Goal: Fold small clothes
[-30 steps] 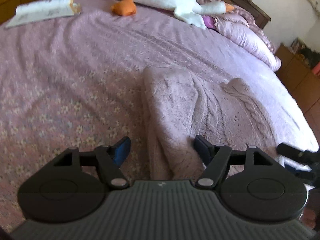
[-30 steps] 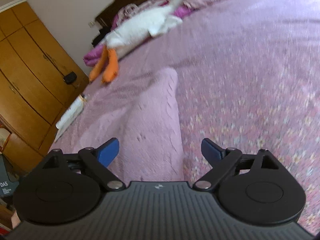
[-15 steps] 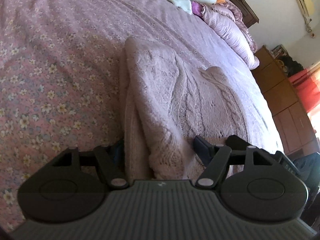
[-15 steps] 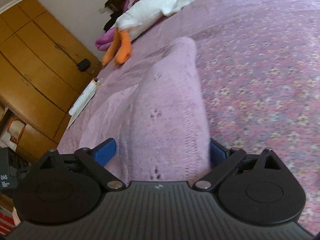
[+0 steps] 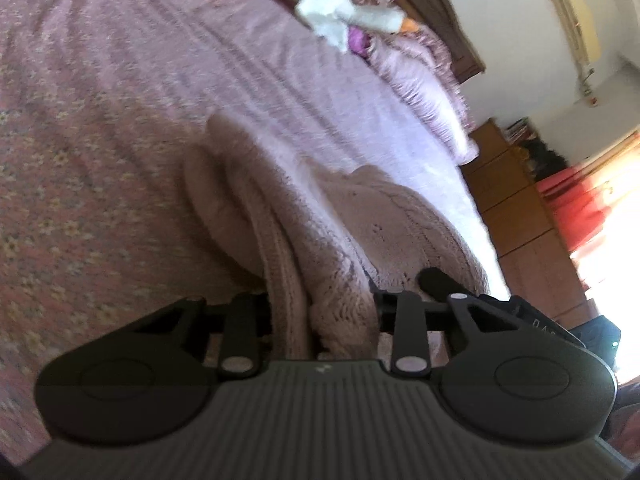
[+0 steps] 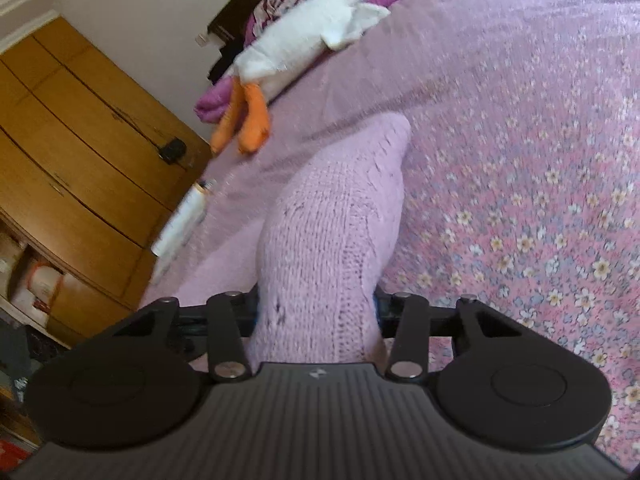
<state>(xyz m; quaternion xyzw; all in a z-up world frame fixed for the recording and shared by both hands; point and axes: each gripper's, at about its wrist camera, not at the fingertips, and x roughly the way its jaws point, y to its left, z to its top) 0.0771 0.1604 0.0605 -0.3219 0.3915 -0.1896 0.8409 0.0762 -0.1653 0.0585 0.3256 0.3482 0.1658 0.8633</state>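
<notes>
Pink knitted sweater [image 5: 360, 216] lies on the bed [image 5: 100, 120], near edge bunched up and lifted off the floral bedspread.

Left hand-held gripper [image 5: 324, 312]: jaws closing, narrow, w/ a thick fold of the sweater's near hem between them; knit fills the gap & bulges out both sides, so pads look pressed on it. Rest of the garment drapes away to the far right, cable-knit texture visible, frame blurred.

Right hand-held gripper [image 6: 316, 308]: jaws closing too, gap about mid-width, packed w/ the sweater [image 6: 332, 232]; blue pad edge peeks out on the right side, touching the knit. Fabric rises as a ridge from the jaws toward the far side of the bed [image 6: 520, 160].

Far end of bed: white plush goose [image 6: 304, 44] w/ orange feet, lying beside purple bedding & pillows. White rolled paper/packet [image 6: 184, 220] near the bed's left edge. Wooden wardrobe [image 6: 72, 140] beyond that edge. In left view, wooden dresser [image 5: 532, 232] past the bed's right side, bright window light behind.
</notes>
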